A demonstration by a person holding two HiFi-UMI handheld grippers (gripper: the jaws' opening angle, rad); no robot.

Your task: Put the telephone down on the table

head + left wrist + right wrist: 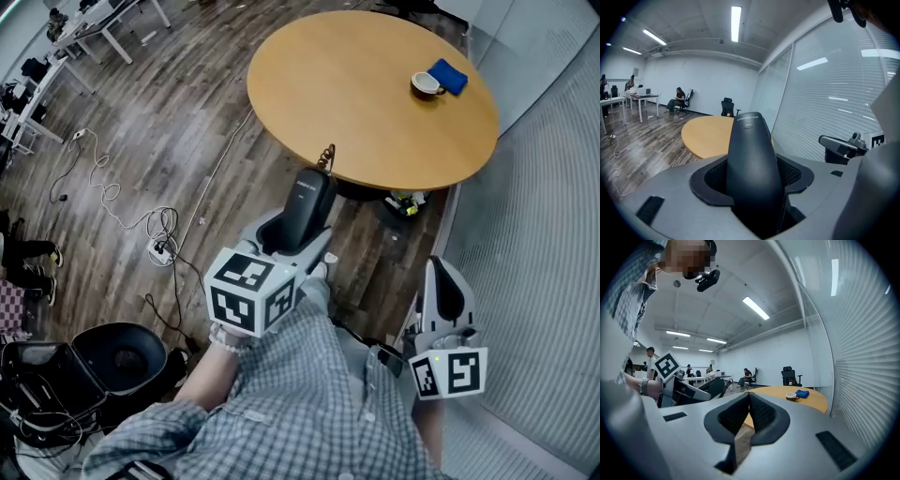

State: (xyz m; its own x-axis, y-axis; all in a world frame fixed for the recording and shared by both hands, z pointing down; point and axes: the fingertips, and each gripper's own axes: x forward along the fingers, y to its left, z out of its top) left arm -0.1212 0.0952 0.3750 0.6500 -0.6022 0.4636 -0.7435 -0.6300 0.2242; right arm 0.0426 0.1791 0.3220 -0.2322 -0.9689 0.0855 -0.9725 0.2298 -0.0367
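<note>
While the head view looks steeply down, I see the left gripper (298, 228) clamped on the lower part of the telephone (312, 200). The handset is up in the air on the near side of the round table (356, 112), not yet resting on it. Its dark, smooth body points toward the table, and a coiled cord (327, 156) rises from its far end. I judge it is held low so the long end can land first. A cup (427, 85) and a blue cloth (449, 76) sit touching each other at the table's far right, well away from the bare wood where I would lay the handset. The right gripper (442, 269) hangs low on the right, clear of the work.

Through the left gripper view, the telephone (752, 164) fills the gap between the ribbed pads, gripped firmly on both sides. It is matte black and rounded, narrowing upward, with small pale lettering near its tip. The table (705, 133) lies beyond it.

Through the right gripper view, the jaws are pressed together with nothing between them, so I judge this arm is idle. The cup (791, 396) shows far off.
</note>
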